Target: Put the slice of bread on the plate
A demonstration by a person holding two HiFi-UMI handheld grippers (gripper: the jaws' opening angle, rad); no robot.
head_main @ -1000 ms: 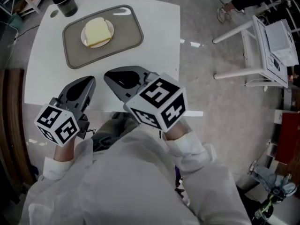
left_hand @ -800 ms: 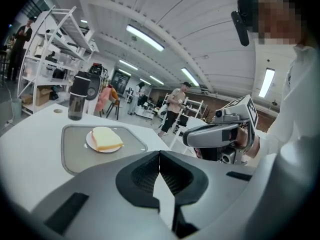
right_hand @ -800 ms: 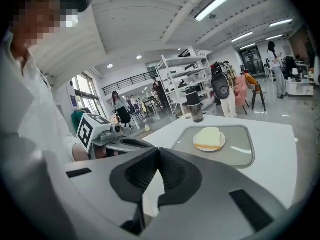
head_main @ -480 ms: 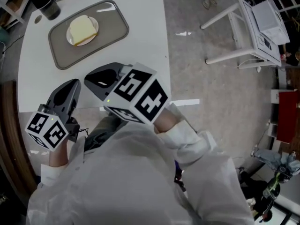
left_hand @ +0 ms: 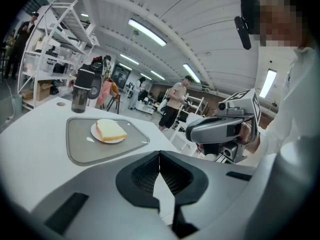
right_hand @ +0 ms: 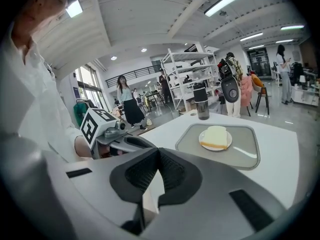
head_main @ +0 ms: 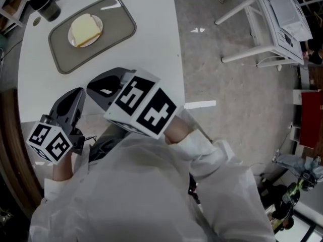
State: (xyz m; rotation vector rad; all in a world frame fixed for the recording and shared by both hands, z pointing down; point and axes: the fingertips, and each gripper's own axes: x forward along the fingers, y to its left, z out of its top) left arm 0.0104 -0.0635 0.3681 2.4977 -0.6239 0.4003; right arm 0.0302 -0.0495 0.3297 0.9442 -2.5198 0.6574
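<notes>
A: Change against the frame one second back?

B: Head view: the left tongs and the right tongs both sit further left in the picture, and the left tongs also sit lower. The tray has drifted toward the upper-left corner. The slice of bread has kept its place.

A: State of the tongs?

B: Left tongs: jaws pressed together along one seam, nothing between them. Right tongs: the same, closed and empty.

A: Position of the tongs?

B: They are side by side above the near edge of the bench, tips pointing toward the tray and well apart from it. The right tongs show at the right in the left gripper view. Each is carried by a hand in a white sleeve.

A: Task item?

B: The slice of bread lies flat on the plate, which is small, round and white. The bread covers most of it. The plate rests on the flat base of the grey tray. Neither of the tongs touches bread, plate or tray.

A: Surroundings?

B: A dark tumbler stands upright on the bench, just beyond the tray's far corner. To the right of the bench is grey floor with a short white tape strip on it.
</notes>
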